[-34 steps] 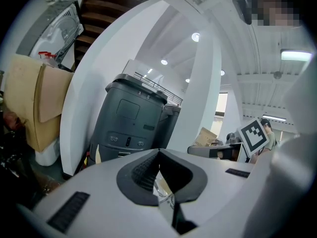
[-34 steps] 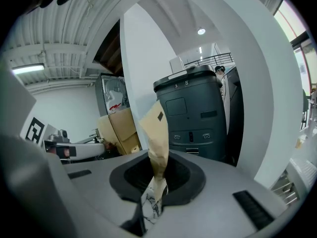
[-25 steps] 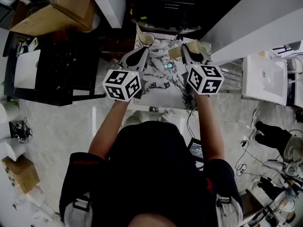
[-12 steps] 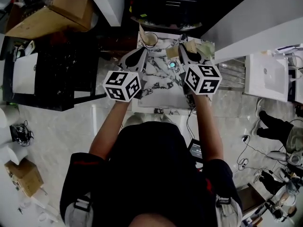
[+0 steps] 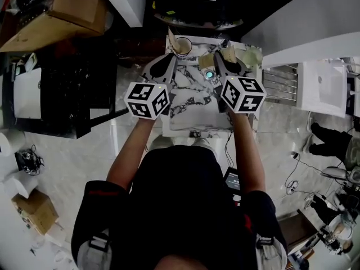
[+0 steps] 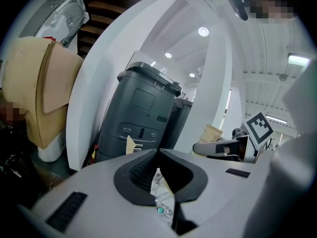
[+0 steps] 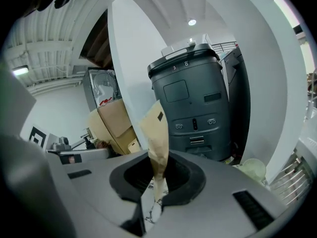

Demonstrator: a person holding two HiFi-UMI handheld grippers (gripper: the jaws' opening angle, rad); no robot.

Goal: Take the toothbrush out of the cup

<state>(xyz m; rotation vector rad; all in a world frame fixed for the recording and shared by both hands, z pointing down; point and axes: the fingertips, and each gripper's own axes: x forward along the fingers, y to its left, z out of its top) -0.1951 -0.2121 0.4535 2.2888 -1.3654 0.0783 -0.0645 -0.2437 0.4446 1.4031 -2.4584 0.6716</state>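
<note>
Nearest me, both tools hang over the marbled counter: the left tool is closed on nothing, and the right tool is pinched on a piece of brown paper. Beyond the left tool's tip a cup stands at the counter's far edge, with a pale sliver just beside it; whether that is the toothbrush I cannot tell

A person in a black shirt reaches both arms over a small white, marble-veined tabletop. The left claw points toward a pale round cup standing at the tabletop's far left corner. The right claw has its tip at a crumpled brown paper piece near the far right corner. A small teal round object lies between the two claws.
</note>
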